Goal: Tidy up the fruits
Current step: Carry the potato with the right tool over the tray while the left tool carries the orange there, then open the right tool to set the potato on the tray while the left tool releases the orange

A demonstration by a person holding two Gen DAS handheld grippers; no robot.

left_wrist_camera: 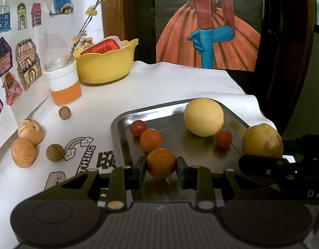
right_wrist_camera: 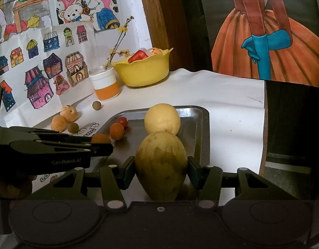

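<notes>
A steel tray point(left_wrist_camera: 201, 153) lies on the white table. On it sit a big yellow round fruit point(left_wrist_camera: 203, 119), two cherry tomatoes point(left_wrist_camera: 138, 127) point(left_wrist_camera: 223, 139) and a small orange point(left_wrist_camera: 150, 140). My left gripper point(left_wrist_camera: 161, 168) is shut on another small orange point(left_wrist_camera: 161, 161) at the tray's near left part. My right gripper point(right_wrist_camera: 161, 171) is shut on a yellow-green oval fruit point(right_wrist_camera: 161, 164), held at the tray's point(right_wrist_camera: 195, 128) right edge in front of the big yellow fruit point(right_wrist_camera: 161, 119). On the cloth at the left lie two tan spotted fruits point(left_wrist_camera: 30, 130) point(left_wrist_camera: 23, 152) and two small brown balls point(left_wrist_camera: 55, 152) point(left_wrist_camera: 64, 113).
A yellow bowl point(left_wrist_camera: 105, 66) holding a red packet stands at the back, beside a white and orange jar point(left_wrist_camera: 63, 83) with a flowering twig. Drawings cover the wall on the left. The table's edge drops off on the right, just past the tray.
</notes>
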